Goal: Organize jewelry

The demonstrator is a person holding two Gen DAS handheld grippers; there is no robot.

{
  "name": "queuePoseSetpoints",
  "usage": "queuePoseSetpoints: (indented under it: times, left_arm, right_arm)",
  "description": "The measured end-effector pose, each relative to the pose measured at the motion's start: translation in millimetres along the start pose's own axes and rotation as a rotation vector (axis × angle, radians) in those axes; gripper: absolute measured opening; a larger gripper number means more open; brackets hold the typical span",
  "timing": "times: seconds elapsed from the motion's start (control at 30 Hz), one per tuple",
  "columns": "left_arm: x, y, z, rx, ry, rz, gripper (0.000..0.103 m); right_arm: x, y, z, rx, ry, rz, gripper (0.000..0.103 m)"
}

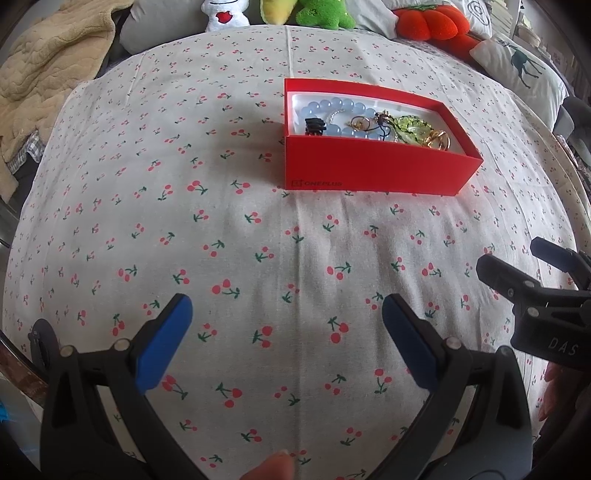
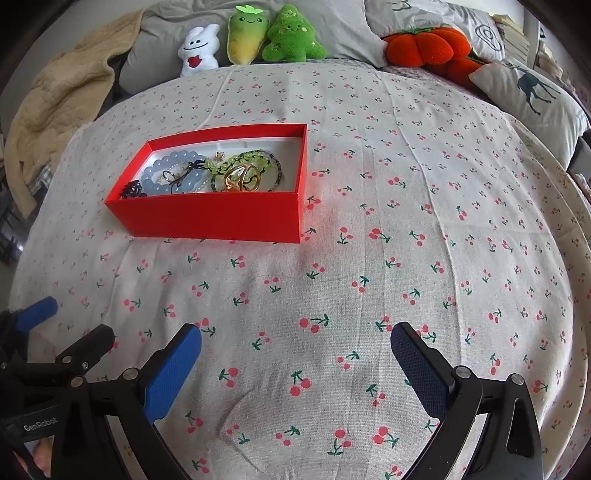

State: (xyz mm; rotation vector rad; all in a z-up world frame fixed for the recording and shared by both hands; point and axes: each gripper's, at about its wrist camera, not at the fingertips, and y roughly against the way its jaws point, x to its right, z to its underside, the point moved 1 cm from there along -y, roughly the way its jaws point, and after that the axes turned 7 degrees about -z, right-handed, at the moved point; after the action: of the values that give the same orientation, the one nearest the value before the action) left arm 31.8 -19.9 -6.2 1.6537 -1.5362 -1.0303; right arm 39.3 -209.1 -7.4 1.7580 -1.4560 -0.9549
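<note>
A red box [image 1: 373, 171] [image 2: 207, 216] with a white inside stands on the cherry-print cloth [image 1: 258, 229] [image 2: 369, 258]. It holds a pale blue bead bracelet [image 1: 340, 105] [image 2: 166, 164], a green bead piece [image 1: 412, 125] [image 2: 243, 160], gold rings [image 1: 439, 140] [image 2: 242, 179] and a small black piece [image 1: 314, 126] [image 2: 130, 190]. My left gripper [image 1: 286, 314] is open and empty, near the cloth's front, well short of the box. My right gripper [image 2: 295, 339] is open and empty, to the right of the left one; its fingers [image 1: 502, 277] show in the left wrist view.
Plush toys line the back: a white one [image 2: 195, 50], a yellow-green one [image 2: 245, 33], a green one [image 2: 291, 35] and an orange one [image 2: 421, 46]. A deer-print pillow [image 2: 532, 99] lies at the back right. A beige blanket [image 2: 55, 99] lies at the back left.
</note>
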Motion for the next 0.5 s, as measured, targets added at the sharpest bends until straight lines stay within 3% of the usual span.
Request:
queuePoseSetpoints:
  times: [0.5]
  left_arm:
    - [0.0, -0.1, -0.1, 0.000, -0.002, 0.000, 0.102]
  right_arm:
    - [1.4, -1.5, 0.3, -0.001, 0.000, 0.001, 0.103]
